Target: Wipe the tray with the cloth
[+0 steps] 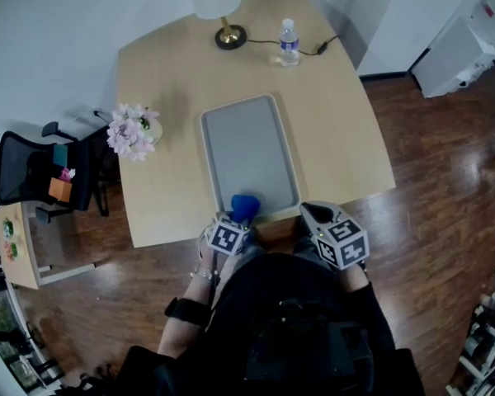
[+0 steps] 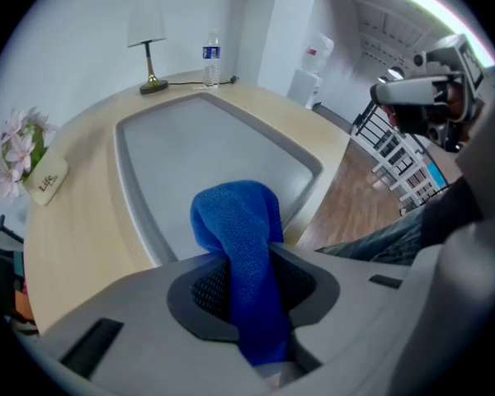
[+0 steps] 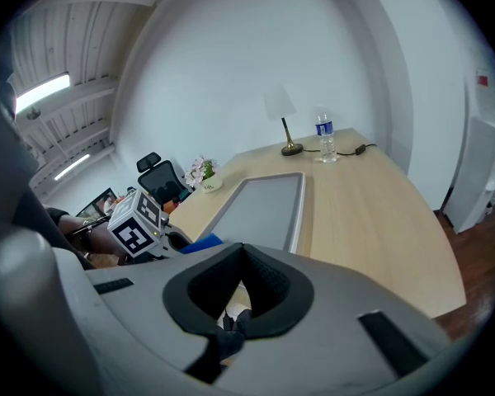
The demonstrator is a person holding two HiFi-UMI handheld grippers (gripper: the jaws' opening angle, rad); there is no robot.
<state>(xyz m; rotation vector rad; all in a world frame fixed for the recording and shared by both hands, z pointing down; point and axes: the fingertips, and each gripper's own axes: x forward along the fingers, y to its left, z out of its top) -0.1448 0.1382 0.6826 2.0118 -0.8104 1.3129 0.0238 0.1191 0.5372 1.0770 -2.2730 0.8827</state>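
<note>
now cloth [image 1: 245,207] hangs over near rim of tray [image 1: 247,151].

The left gripper [image 2: 249,291] has its jaws clamped on a blue cloth [image 2: 235,221], which bunches up in a hump over the near end of the grey tray [image 2: 206,134]. The tray sits on a light wood table [image 2: 82,221]. A lamp [image 2: 148,44] and a water bottle [image 2: 211,58] stand at the far edge, with pink flowers [image 2: 16,147] off to the left.
</note>
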